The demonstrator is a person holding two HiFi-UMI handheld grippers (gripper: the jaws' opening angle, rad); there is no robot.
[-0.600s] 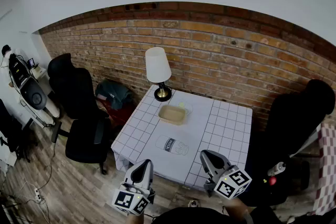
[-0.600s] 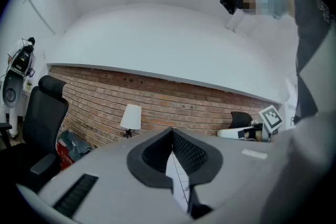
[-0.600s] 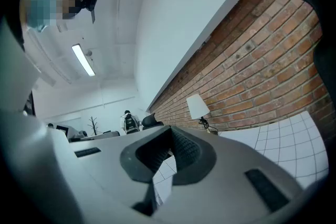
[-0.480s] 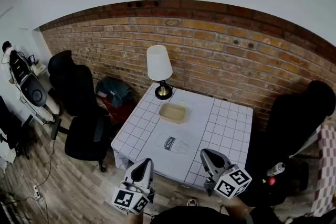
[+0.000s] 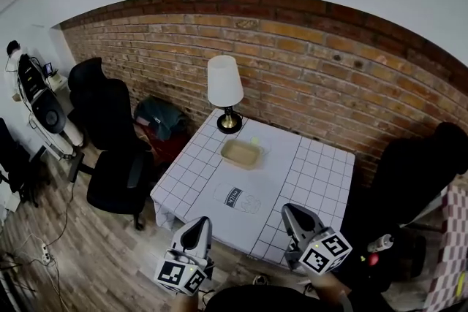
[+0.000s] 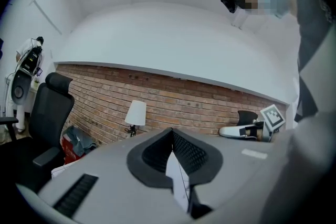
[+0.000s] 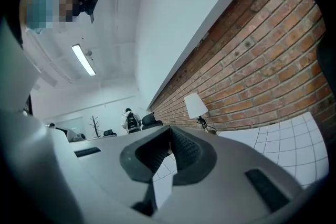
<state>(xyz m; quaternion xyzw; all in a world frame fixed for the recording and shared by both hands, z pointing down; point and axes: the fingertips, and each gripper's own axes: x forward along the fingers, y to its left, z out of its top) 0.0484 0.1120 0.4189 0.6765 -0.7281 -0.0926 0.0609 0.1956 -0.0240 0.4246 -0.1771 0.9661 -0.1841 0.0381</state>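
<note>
Left tongs (image 5: 198,226) and right tongs (image 5: 291,212) are both clenched, tips pressed together with nothing between them, and are held side by side, well apart, at the near edge of the worktop (image 5: 318,175). Nearest to them, a clear labelled bottle (image 5: 239,199) lies on its side on the worktop, ahead of both tongs and between their lines, touching neither. Beyond the bottle stands a shallow beige tray (image 5: 240,153), and farther ahead, near the brick wall (image 5: 329,77), a white-shaded lamp (image 5: 226,93).
</note>
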